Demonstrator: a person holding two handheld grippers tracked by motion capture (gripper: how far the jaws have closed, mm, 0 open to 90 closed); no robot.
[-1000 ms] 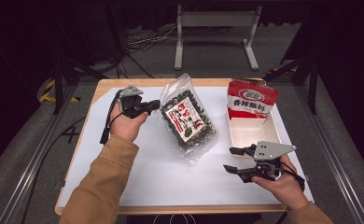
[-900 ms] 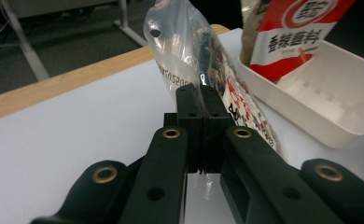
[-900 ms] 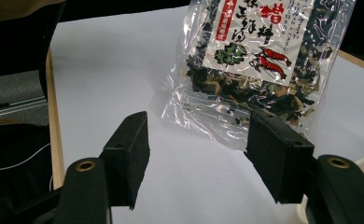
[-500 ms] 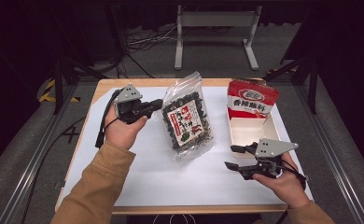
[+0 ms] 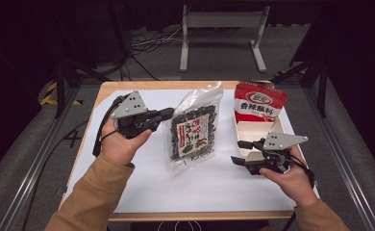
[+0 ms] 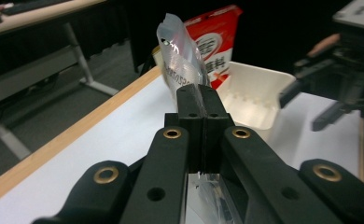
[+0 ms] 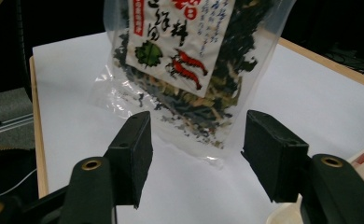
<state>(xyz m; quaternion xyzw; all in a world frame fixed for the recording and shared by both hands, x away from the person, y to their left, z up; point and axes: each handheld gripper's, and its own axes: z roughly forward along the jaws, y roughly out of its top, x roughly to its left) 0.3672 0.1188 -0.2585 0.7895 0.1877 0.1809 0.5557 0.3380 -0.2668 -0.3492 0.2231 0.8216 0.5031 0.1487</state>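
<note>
Currently listed: clear plastic bag of dark dried seaweed with red-and-white label [image 5: 193,129], raised off the white-covered table [image 5: 142,183], its lower edge seemingly touching. Left gripper [image 5: 168,114] clamped tight on its side edge; right gripper [image 5: 239,151] gaping, empty, just beside it. Likely light, crinkly, slippery; grasp the sealed margins. White tray [image 5: 255,132] and red packet [image 5: 260,100] behind; label text illegible.
</note>
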